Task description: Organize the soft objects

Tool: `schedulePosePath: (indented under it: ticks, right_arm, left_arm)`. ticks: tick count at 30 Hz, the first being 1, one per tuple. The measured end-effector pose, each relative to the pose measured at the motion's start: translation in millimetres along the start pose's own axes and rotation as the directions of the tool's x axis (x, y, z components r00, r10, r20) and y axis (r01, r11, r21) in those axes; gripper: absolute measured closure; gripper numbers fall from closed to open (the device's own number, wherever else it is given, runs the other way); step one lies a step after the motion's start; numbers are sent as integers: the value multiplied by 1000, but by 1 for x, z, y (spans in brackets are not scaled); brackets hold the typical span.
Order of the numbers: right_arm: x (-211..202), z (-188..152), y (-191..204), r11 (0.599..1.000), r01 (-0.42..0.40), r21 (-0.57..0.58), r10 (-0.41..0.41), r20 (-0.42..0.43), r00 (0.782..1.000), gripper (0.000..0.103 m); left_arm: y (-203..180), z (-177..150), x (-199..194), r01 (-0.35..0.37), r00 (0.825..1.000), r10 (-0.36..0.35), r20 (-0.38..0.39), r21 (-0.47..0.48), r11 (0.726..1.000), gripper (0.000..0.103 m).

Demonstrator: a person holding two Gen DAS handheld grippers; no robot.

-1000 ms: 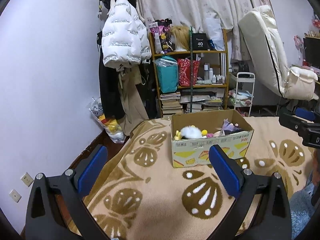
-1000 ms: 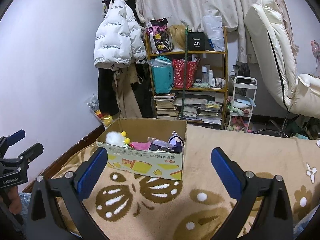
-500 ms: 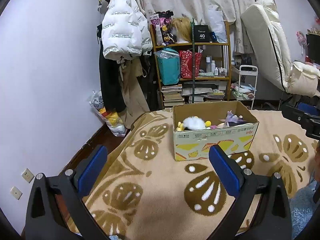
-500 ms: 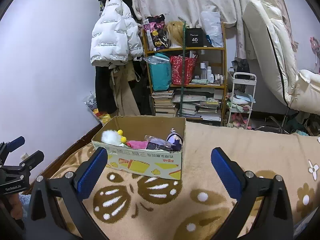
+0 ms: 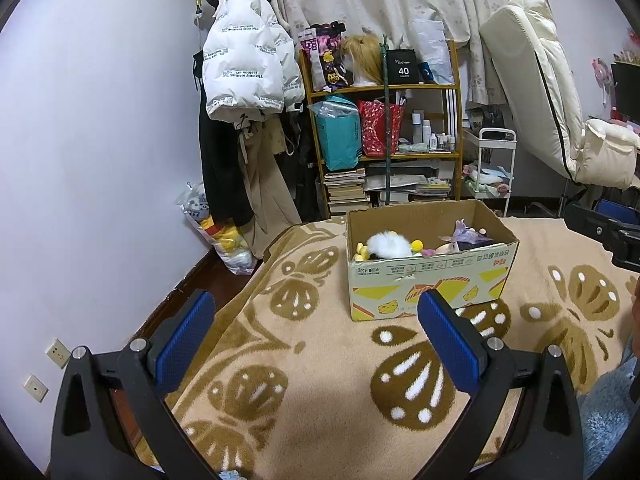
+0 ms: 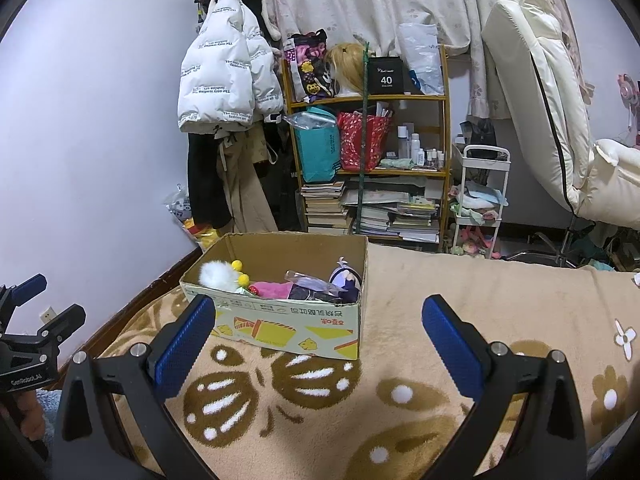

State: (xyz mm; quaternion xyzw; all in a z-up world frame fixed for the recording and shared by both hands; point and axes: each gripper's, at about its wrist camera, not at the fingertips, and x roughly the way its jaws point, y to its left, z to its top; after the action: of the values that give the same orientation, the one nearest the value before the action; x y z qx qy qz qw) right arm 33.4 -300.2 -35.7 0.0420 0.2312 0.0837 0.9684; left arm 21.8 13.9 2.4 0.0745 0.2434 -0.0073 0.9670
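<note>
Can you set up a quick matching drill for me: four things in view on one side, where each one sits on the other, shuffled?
Things:
1. white fluffy toy
2. purple-haired doll
3. cardboard box
4. white puffer jacket

Places:
A. hanging by the wall, left of the shelf
B. on the butterfly blanket, ahead of both open grippers
C. in the box, at its left end
D. in the box, at its right end

Pairs: 1-C, 2-D, 3-B, 4-A
</note>
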Motion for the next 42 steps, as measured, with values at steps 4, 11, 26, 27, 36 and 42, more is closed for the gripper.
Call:
schedulePosePath:
  ticks: [4,11,26,27,36,42]
  right_arm:
    - [0,1,1,1000,-2,-1,2,0,1000,0]
    - [0,1,0,1000,-1,0,1,0,1000,0]
    - [0,1,-3,1000,3,2,-3,2,1000,0]
    - [0,2,-3,1000,5,1,-5,3,1000,0]
    - [-1,1,-13,1000,12,10,-12,8,1000,0]
    - [-1,1,-11,1000,13,7,-13,7,1000,0]
  left_arm:
    - [0,0,0,-1,1000,1,0,1,1000,3]
    - [-1,-1,0,2,1000,-2,0,0,1000,3]
    - [2,1,0,4,1000,-4,1,11,1000,3]
    - [0,1,-1,3,1000,-3,1,11,1000,3]
    - [1,-1,-2,2,1000,-3,9,15,1000,3]
    - [6,-2,-1,2,1000,-2,8,12,1000,3]
